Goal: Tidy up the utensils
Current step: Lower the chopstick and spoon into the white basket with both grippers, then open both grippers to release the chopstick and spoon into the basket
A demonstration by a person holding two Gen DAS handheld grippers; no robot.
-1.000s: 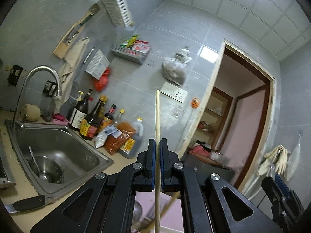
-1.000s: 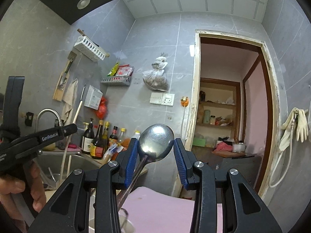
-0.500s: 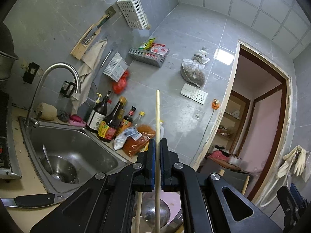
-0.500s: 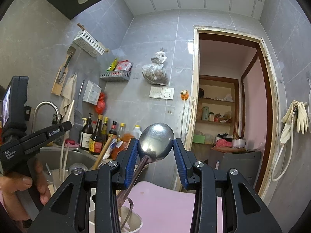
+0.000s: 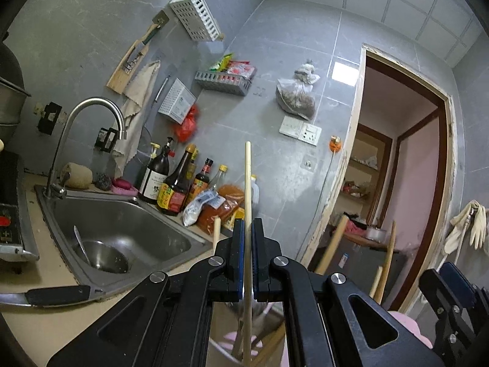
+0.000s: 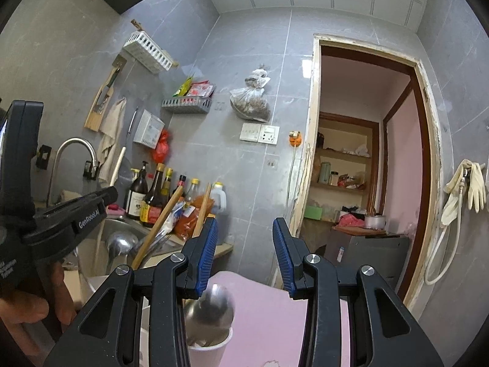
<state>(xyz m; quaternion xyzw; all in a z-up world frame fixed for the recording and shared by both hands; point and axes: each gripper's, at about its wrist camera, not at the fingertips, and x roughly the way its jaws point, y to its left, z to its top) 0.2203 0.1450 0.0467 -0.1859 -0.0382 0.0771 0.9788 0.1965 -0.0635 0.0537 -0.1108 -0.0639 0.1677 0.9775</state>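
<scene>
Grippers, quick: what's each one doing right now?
Left gripper: closed on a thin pale wooden chopstick, held upright.
Right gripper: open, holding nothing; the shiny metal spoon sits below in a white cup.

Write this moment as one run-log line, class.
left gripper: shut on chopstick | right gripper: open | spoon: in white cup

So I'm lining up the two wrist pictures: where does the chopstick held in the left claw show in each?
Left wrist view: the chopstick stands upright at the centre, pinched in the left claw.
Right wrist view: at the left edge, a pale stick rises behind the left claw's arm, in front of the faucet; probably the same chopstick.
Shared landmark: the hanging bag above the wall sockets.
</scene>
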